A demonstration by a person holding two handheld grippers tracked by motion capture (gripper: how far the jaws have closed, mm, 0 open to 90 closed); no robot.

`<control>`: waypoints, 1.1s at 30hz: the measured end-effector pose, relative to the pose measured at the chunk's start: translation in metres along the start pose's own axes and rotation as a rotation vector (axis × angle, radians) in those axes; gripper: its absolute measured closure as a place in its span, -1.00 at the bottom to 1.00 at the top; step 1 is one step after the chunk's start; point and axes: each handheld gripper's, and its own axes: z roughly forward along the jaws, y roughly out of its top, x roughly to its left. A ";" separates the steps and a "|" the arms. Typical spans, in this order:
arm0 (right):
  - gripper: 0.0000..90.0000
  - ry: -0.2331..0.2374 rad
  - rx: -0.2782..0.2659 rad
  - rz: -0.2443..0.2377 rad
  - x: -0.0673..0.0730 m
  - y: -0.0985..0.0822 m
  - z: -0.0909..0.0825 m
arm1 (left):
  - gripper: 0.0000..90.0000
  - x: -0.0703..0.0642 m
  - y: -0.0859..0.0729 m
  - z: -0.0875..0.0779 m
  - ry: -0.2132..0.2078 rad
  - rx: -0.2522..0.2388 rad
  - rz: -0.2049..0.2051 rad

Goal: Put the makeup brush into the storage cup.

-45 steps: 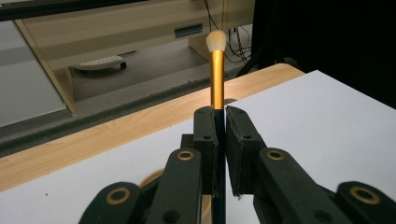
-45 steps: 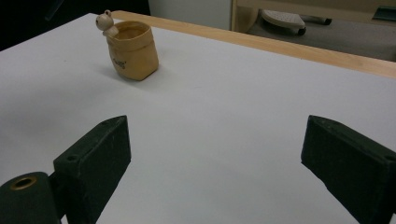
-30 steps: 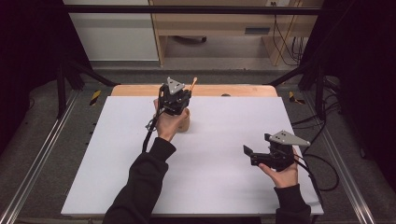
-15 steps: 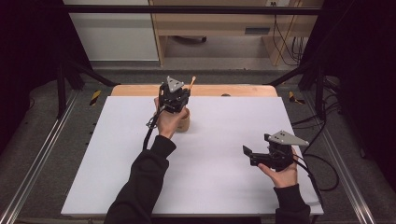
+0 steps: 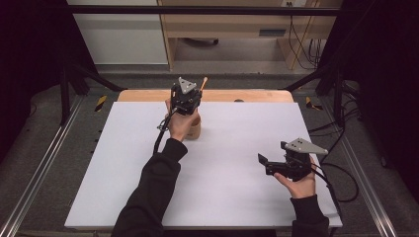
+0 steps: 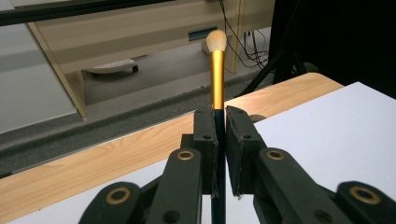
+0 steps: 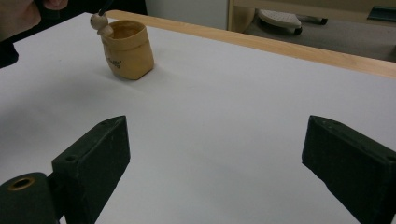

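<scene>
One brush (image 6: 217,74) clenched in left tool (image 6: 220,126), one tan pouch (image 7: 127,49) (upright), right tool (image 7: 215,154) released

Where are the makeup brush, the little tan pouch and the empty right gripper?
makeup brush (image 6: 217,79): left gripper view, on its gold ferrule.
tan pouch (image 7: 129,53): right gripper view, on its front wall.
right gripper (image 7: 215,154): right gripper view, midway between its open fingers.
</scene>
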 end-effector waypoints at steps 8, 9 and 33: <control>-0.83 -0.001 0.008 0.000 0.000 -0.001 0.002 | 0.83 0.002 -0.007 0.011 0.006 0.006 0.000; -0.83 -0.001 0.007 0.000 0.000 -0.001 0.002 | 0.83 0.002 -0.008 0.012 0.006 0.009 0.000; -0.83 0.001 0.008 -0.001 0.000 -0.002 0.003 | 0.83 0.001 -0.028 0.027 0.018 0.043 0.007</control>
